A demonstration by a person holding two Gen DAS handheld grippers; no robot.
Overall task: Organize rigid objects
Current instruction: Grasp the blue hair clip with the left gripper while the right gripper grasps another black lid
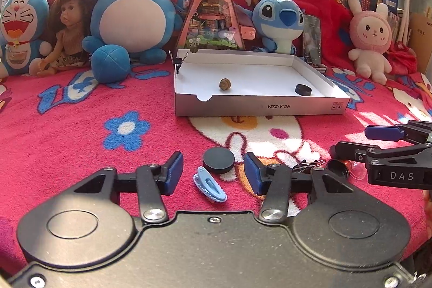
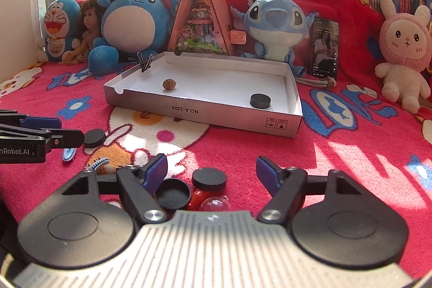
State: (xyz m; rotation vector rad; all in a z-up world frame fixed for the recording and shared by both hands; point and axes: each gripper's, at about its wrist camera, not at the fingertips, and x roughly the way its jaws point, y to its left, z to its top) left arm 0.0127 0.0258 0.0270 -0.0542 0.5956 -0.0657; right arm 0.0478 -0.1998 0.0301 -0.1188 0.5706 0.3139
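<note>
My left gripper hangs open low over the red blanket. A flat black disc lies between its blue pads, touching neither. A light blue hair clip lies just in front of the disc. My right gripper is open too, over a second black disc, a black cap, a red piece and a clear dome. Behind them stands the white cardboard box with a brown nut-like piece and another black disc inside.
Plush toys, a doll, a pink triangular display case and a propped phone line the back. A binder clip grips the box's far left corner. Paper clips lie right of my left gripper.
</note>
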